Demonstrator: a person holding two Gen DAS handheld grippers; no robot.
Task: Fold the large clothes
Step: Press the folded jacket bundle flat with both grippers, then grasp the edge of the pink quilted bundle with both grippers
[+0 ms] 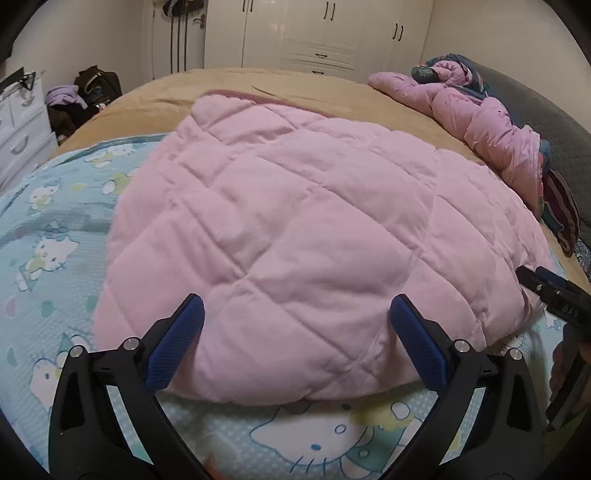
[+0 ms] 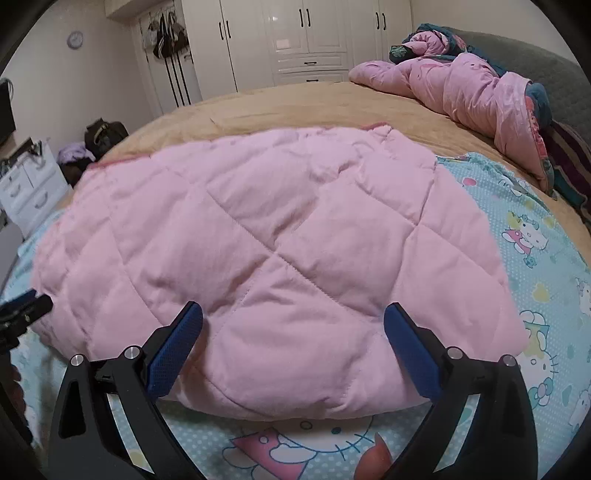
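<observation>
I have both grippers, left gripper (image 1: 295, 314) and right gripper (image 2: 293, 319), with fingers spread wide and pinching nothing, straddling the near hem of the pink quilted garment (image 1: 295, 221). It lies flat on the bed (image 1: 258, 85) toward twelve o'clock, ready for folding.

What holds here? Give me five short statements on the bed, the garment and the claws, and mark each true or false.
1. The pink quilted garment lies on a pale blue cartoon-cat sheet. True.
2. The left claw grips the garment. False: it is open.
3. The right claw is open. True.
4. A crumpled pink padded jacket lies at the far side. True.
5. The white wardrobe doors stand open. False: closed.
</observation>
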